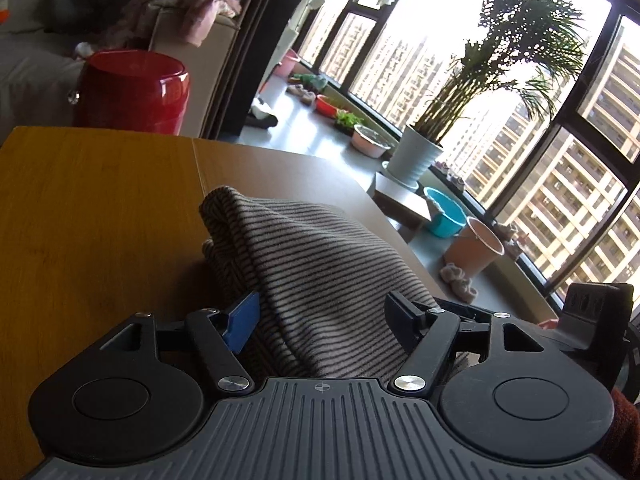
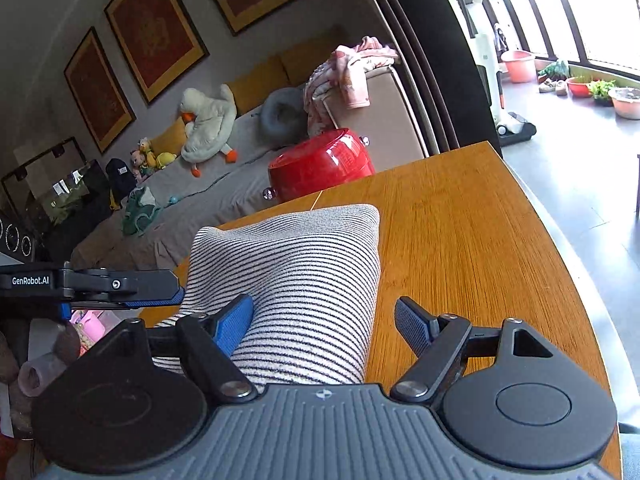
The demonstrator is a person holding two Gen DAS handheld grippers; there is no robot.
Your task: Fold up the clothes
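I am looking over a wooden desk (image 2: pixel 460 240) in a living room, sofa behind and big windows at two o'clock. On my left, the left hand-held gripper (image 1: pixel 322 314) has its jaws apart, the striped garment (image 1: pixel 312 264) bunched between them without being pinched. On my right, the right hand-held gripper (image 2: pixel 324 322) also stands spread; the folded cloth lies under its nine o'clock finger, bare wood under the other. A red stool (image 2: pixel 320 164) stands at twelve.
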